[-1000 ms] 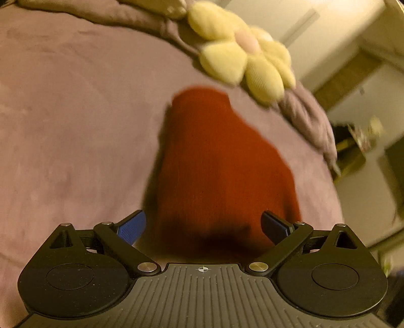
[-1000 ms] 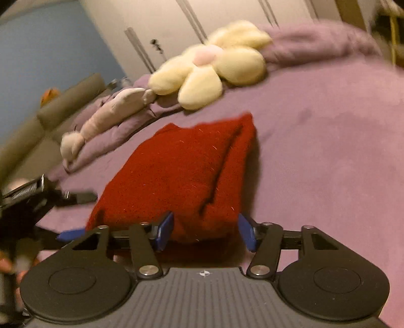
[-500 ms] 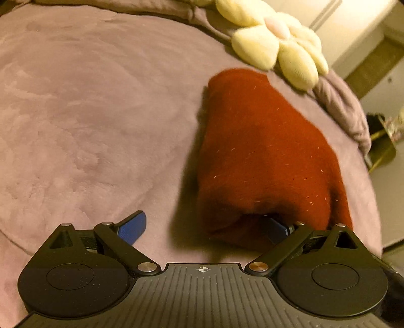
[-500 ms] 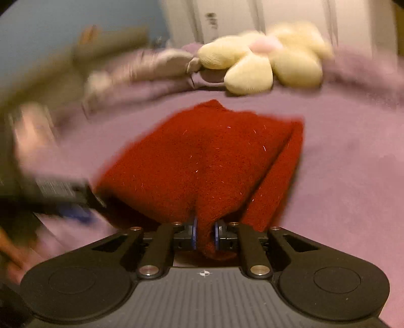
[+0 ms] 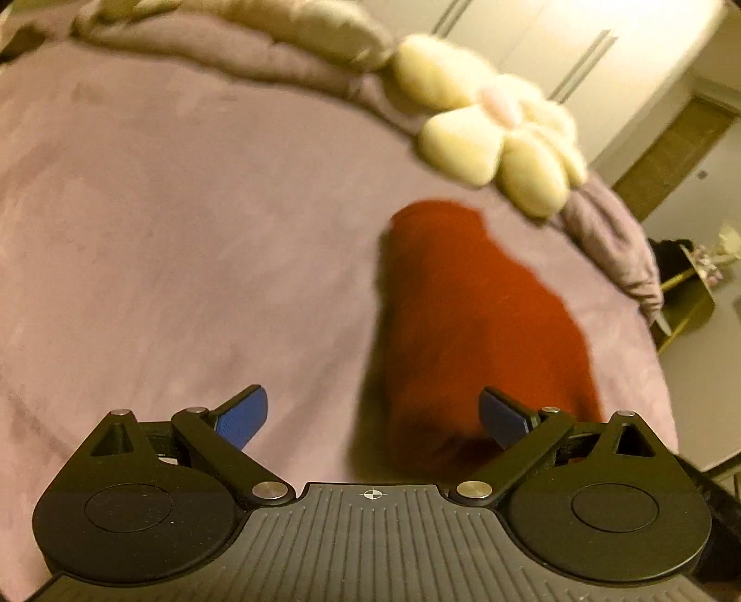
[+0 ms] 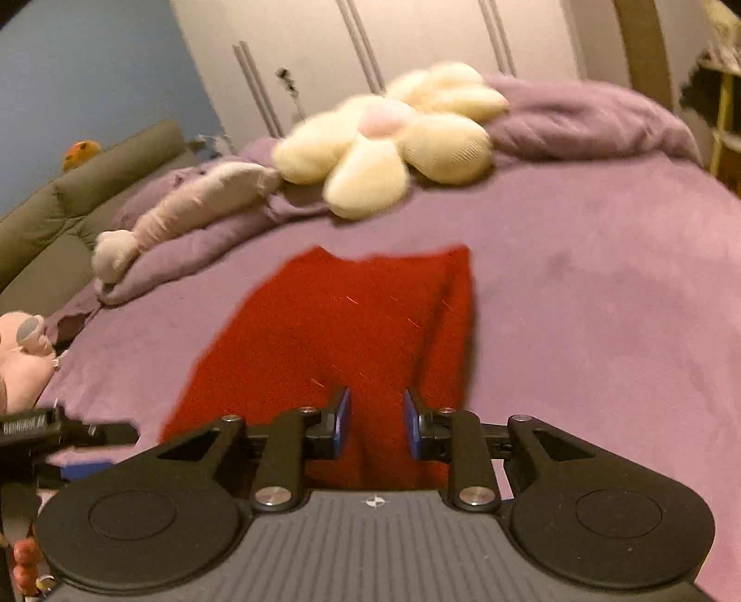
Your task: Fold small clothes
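Garment: red knitted garment (image 5: 481, 324), folded into a thick bundle, lying on the mauve bedspread (image 5: 185, 231); blurred in both views.
Garment in right wrist view: red cloth (image 6: 342, 324) filling the centre, one edge doubled into a ridge toward 1 o'clock.
Left gripper (image 5: 373, 414): jaws spread wide, nothing pinched; blue pads (image 5: 243, 414) apart, the right-hand pad in front of the bundle's near end at 5 o'clock (touching or not, cannot tell).
Right gripper (image 6: 375, 423): jaws narrowly parted, just been opening after a pinch; red cloth seen in the gap between the blue pads (image 6: 342, 421), pads not pressing on it.
Flower cushion (image 6: 389, 134): cream petals, pink centre, at 12 o'clock beyond the garment, apart from it.
Rumpled duvet (image 6: 579, 120): along the far edge of the bed, under the cushion.
Wardrobe doors (image 6: 417, 37): pale, behind the bed.
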Demonstrator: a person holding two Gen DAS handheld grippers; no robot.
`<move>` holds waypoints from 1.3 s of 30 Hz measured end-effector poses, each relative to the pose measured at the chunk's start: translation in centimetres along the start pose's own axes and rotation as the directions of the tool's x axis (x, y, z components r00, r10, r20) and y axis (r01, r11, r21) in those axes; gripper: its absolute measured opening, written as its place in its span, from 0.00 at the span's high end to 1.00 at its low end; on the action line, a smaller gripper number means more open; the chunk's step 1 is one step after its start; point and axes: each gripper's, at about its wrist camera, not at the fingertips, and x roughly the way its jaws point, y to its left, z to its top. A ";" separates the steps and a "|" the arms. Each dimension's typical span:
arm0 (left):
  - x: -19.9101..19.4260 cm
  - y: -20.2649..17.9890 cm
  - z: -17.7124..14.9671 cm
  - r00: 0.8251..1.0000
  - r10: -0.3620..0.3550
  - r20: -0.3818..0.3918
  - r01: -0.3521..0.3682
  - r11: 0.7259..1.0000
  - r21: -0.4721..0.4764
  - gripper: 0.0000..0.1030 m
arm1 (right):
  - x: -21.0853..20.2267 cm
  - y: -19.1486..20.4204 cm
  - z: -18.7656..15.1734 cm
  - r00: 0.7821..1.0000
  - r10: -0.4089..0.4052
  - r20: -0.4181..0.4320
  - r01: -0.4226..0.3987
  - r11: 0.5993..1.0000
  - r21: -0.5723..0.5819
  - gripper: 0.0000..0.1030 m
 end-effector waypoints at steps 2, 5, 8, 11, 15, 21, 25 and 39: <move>1.0 -1.4 0.5 1.000 0.008 0.007 -0.008 0.999 0.045 0.02 | 1.2 1.0 0.9 1.000 0.013 -0.013 -0.014 0.999 -0.036 0.77; 3.9 -2.6 0.2 0.995 0.093 -0.038 -0.088 0.988 0.124 0.01 | 3.6 1.3 0.3 0.993 -0.065 -0.098 0.059 0.996 -0.063 0.87; 4.8 -2.6 -0.3 0.994 0.097 -0.044 -0.091 0.988 0.125 0.00 | 5.3 0.5 -0.9 0.980 -0.128 -0.153 0.119 0.991 -0.066 0.91; 4.6 -2.6 -0.7 0.994 0.106 -0.039 -0.100 0.987 0.128 0.00 | 5.3 0.7 -1.2 0.976 -0.146 -0.160 0.126 0.984 -0.126 0.91; 4.4 -2.7 -0.9 0.993 0.115 -0.039 -0.108 0.983 0.149 0.00 | 5.5 1.2 -1.0 0.966 -0.170 -0.197 0.143 0.979 -0.143 0.91; 4.9 -2.4 -1.6 0.992 0.120 -0.040 -0.111 0.976 0.188 0.00 | 6.9 0.9 -1.2 0.953 -0.188 -0.239 0.149 0.974 -0.172 0.91; 5.1 -2.2 -1.9 0.991 0.129 -0.042 -0.119 0.976 0.185 0.00 | 7.4 1.4 -1.1 0.944 -0.215 -0.250 0.159 0.961 -0.226 0.91; 4.1 -1.9 -1.9 0.989 0.142 -0.051 -0.132 0.977 0.165 0.00 | 7.4 3.9 -0.7 0.942 -0.154 -0.299 0.126 0.986 -0.109 0.81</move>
